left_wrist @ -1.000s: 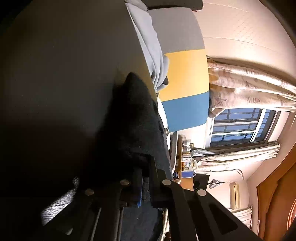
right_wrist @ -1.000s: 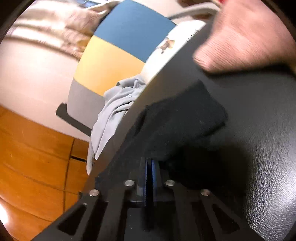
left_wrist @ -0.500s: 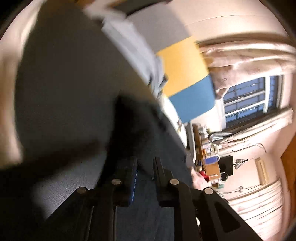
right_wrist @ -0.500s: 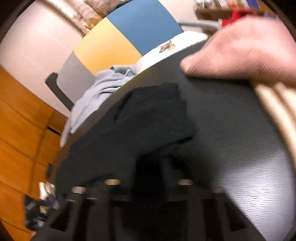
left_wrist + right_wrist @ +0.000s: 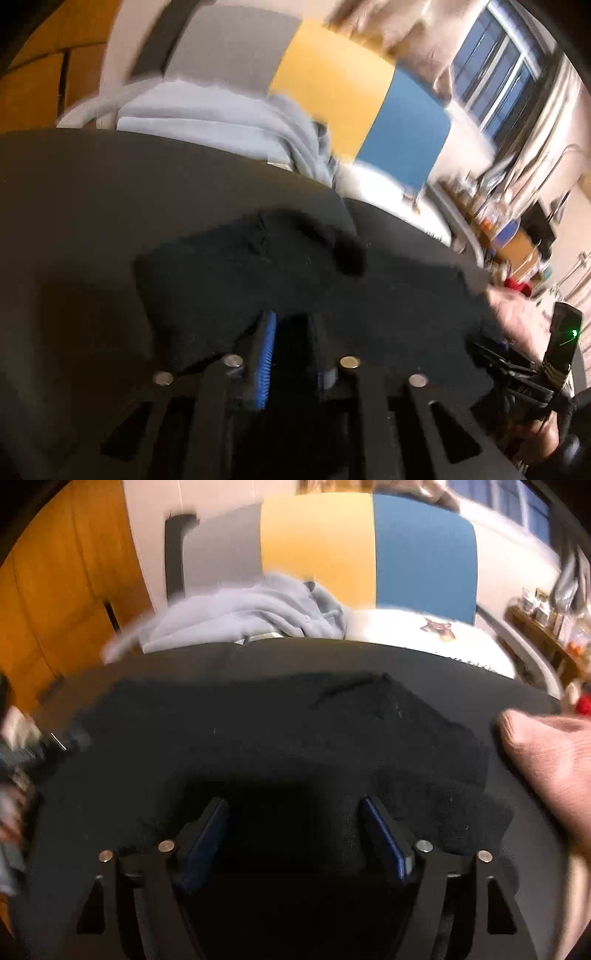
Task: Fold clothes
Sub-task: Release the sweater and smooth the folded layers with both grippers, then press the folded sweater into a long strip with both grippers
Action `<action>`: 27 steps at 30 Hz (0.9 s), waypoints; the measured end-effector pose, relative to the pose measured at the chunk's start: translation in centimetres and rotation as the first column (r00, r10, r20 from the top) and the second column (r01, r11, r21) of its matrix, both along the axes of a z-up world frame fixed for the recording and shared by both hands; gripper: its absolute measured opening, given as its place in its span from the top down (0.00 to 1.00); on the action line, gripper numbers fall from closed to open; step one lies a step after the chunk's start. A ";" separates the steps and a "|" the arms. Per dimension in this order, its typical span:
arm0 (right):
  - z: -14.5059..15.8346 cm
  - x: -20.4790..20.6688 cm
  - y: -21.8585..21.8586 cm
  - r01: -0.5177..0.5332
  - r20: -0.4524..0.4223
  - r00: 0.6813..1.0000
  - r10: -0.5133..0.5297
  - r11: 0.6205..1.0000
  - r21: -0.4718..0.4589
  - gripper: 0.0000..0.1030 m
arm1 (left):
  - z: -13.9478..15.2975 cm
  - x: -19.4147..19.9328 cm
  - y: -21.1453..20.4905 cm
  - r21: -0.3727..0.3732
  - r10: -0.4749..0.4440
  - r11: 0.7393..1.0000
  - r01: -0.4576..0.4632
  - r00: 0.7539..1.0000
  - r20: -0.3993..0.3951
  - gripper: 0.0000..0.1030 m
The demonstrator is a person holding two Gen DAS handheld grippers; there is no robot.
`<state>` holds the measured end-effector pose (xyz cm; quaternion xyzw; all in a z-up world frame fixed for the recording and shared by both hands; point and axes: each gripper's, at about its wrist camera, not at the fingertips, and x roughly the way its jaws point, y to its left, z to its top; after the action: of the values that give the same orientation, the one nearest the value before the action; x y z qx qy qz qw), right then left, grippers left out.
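Black fleece garment [image 5: 277, 738] released since a second ago, laid flat near dark table [image 5: 461, 672] far edge; right gripper [image 5: 295, 834] spread wide, left gripper [image 5: 291, 350] parted; fold placed.

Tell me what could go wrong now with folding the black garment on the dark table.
1. The black garment hardly stands out from the dark table, so an edge may be missed at the next grasp.
2. The right gripper is open above the cloth; closing here may pinch a wrinkled layer instead of a clean hem.
3. The pink knit garment lies right beside the black one and could be dragged along or caught in the fold.
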<state>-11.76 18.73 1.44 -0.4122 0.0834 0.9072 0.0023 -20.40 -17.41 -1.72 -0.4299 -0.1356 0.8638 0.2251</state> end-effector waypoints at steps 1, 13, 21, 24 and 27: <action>0.0 0.2 0.3 0.000 -0.006 1.000 0.000 1.000 0.001 0.27 | -0.3 -0.3 -0.3 0.000 0.012 1.000 -0.012 1.000 0.003 0.97; -0.1 0.6 -0.8 -0.026 -0.004 1.000 0.026 0.999 0.046 0.19 | 0.0 -1.4 0.0 -0.076 0.006 0.997 -0.007 1.000 -0.015 0.99; 2.4 6.6 1.7 -0.035 -0.015 0.999 0.033 0.967 -0.254 0.01 | 4.8 7.9 -5.0 0.051 -0.042 0.998 0.045 0.997 -0.062 0.64; 1.8 12.4 4.0 -0.004 0.016 1.000 0.012 0.899 -0.438 0.01 | 4.6 12.8 -7.1 0.017 -0.085 0.996 0.086 0.996 -0.030 0.63; 0.6 18.2 6.0 0.066 0.066 0.997 -0.036 0.842 -0.535 0.00 | 3.6 16.7 -9.2 -0.001 -0.077 0.997 0.077 0.997 0.011 0.63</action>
<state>6.46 24.72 2.00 -0.4180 0.3446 0.8360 -0.0866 -3.72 -26.66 1.92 -0.4395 -0.1196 0.8522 0.2573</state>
